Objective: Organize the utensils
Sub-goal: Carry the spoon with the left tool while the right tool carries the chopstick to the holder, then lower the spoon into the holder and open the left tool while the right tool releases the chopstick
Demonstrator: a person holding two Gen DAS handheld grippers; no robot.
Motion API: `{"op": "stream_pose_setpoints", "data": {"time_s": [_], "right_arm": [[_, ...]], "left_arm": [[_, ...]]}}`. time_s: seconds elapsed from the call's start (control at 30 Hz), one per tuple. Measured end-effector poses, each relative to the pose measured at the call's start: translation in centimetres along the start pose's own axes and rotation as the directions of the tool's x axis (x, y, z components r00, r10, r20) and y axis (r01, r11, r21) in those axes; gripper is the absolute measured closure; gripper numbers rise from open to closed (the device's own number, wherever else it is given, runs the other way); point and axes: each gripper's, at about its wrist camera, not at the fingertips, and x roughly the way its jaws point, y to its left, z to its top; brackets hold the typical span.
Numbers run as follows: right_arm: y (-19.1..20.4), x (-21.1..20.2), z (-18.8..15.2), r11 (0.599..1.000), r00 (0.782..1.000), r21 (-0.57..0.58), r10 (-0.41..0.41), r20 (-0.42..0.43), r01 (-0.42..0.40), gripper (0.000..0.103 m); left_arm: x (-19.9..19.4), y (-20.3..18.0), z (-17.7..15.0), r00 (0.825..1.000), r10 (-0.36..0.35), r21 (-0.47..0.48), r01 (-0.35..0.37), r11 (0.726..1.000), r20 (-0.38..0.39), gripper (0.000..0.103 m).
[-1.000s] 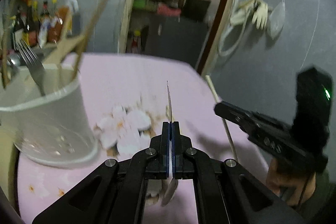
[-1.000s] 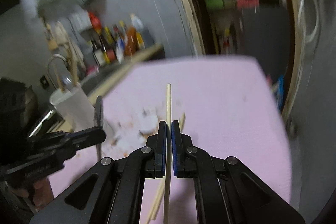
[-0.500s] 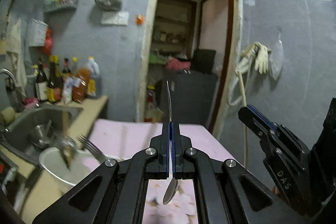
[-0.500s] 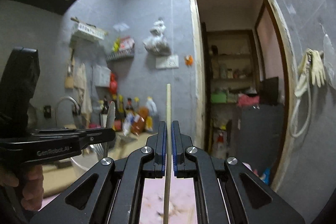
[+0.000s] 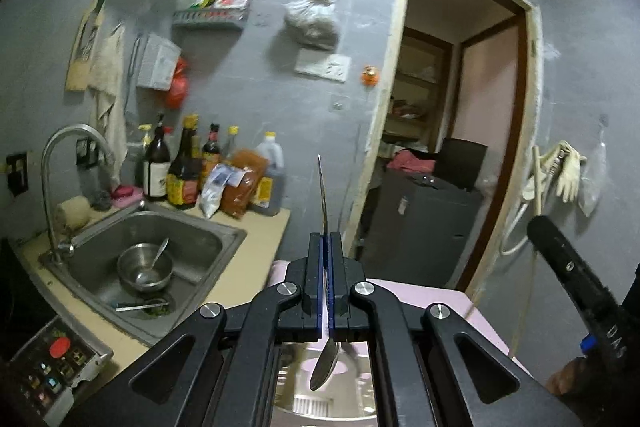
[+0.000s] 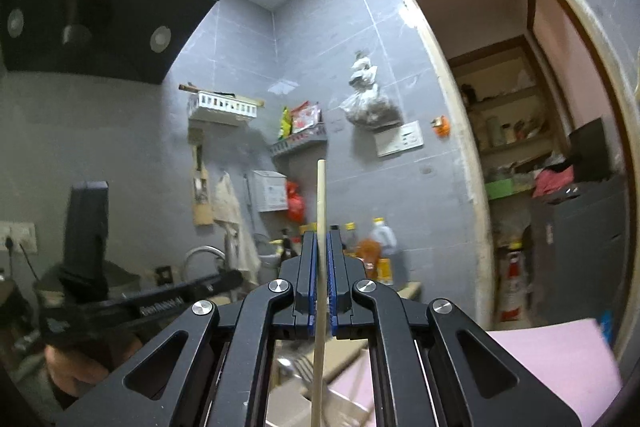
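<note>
Far left in the left wrist view: a steel sink (image 5: 192, 239) set in the beige worktop (image 5: 248, 259), with a metal bowl (image 5: 145, 267) inside and a spoon leaning in it; a curved tap (image 5: 60, 163) above, bottles (image 5: 184, 171) lined along the wall behind. Centre: left gripper (image 5: 328, 239), fingers together and clamped on a metal spoon (image 5: 325, 367), seen edge-on — thin handle sticking up past the fingertips, shiny oval bowl hanging below the fingers over the pink cloth (image 5: 420, 291). Far right: the black body of the other gripper, a thin stick trailing beneath it.

Right wrist view, left side: a black range hood (image 6: 100, 15) high up, the left gripper's dark body and a hand (image 6: 76, 371) lower down. Centre: right gripper (image 6: 320, 239), fingers clamped on a pale wooden chopstick (image 6: 320, 195), straight and round, held upright, running above and below the fingers. Right: an open doorway (image 6: 520, 147) with shelves, pink cloth at the bottom corner.

Compared with a second earlier: both views then looked down on the pink cloth, the white utensil cup close by on the left; now raised and tilted toward wall and ceiling, cup out of sight, sink newly revealed. Same grips on spoon and chopstick throughout.
</note>
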Motion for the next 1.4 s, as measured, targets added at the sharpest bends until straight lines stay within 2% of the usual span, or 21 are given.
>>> {"op": "stream_pose_setpoints", "data": {"time_s": [0.27,0.5,0.6,0.77,1.0,1.2,1.4], "right_arm": [[-0.3,2.6,-1.3,1.0,1.0,0.002,-0.004,0.01,0.004,0.1],[-1.1,4.1,-3.6,0.999,0.999,-0.01,-0.03,-0.037,0.03,0.1],[-1.3,4.2,-4.3,0.999,0.999,-0.02,-0.039,-0.031,0.038,0.1],[-1.4,4.2,-4.5,0.999,0.999,-0.028,-0.036,-0.008,0.036,0.1],[-1.4,4.7,-4.7,0.999,0.999,-0.03,-0.043,-0.002,0.043,0.1],[-1.1,4.9,-5.4,0.998,0.998,-0.05,-0.042,-0.046,0.04,0.1],[-1.2,4.5,-5.7,0.997,0.993,-0.067,-0.042,-0.108,0.035,0.099]], "left_arm": [[1.8,2.2,-1.7,0.998,0.058,-0.022,-0.059,0.998,-0.031,0.103],[3.0,2.6,-4.0,0.996,0.065,-0.049,-0.069,0.996,-0.067,0.103],[3.3,2.9,-4.7,0.995,0.071,-0.067,-0.076,0.995,-0.075,0.103],[3.4,2.6,-5.4,0.992,0.099,-0.042,-0.103,0.994,-0.083,0.103],[3.5,2.4,-5.6,0.99,0.096,-0.047,-0.101,0.994,-0.099,0.103],[3.4,2.2,-5.8,0.99,0.091,-0.042,-0.096,0.995,-0.112,0.103],[2.9,2.0,-5.6,0.991,0.046,-0.065,-0.055,0.996,-0.129,0.101]]}}
